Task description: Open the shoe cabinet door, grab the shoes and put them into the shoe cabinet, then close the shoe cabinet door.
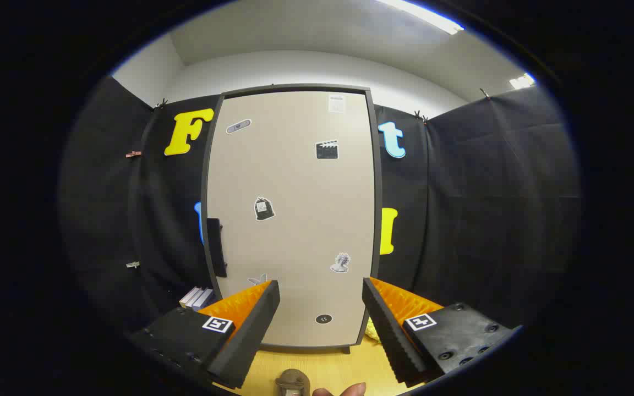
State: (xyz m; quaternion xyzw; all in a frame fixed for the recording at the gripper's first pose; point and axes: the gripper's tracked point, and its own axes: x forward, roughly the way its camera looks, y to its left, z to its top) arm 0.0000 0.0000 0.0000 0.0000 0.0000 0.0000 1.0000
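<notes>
1. My gripper point(321, 297) is spread wide with nothing between the fingers.
2. The cabinet point(292, 220) stands straight ahead, beyond the fingers, on the wood floor point(322, 366), with its door shut and its dark handle point(216, 247) on the left edge.
3. There's a shoe point(293, 382) on the floor between the fingers, down low; I can only see part of it.
4. A few books point(197, 297) lie by the cabinet's bottom left corner.

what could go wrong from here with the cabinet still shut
The gripper is open, holding nothing, facing the closed shoe cabinet door. The dark handle sits at the door's edge, off to the side of the fingers, so a straight approach may miss it. A shoe lies below the fingers and might get bumped.
</notes>
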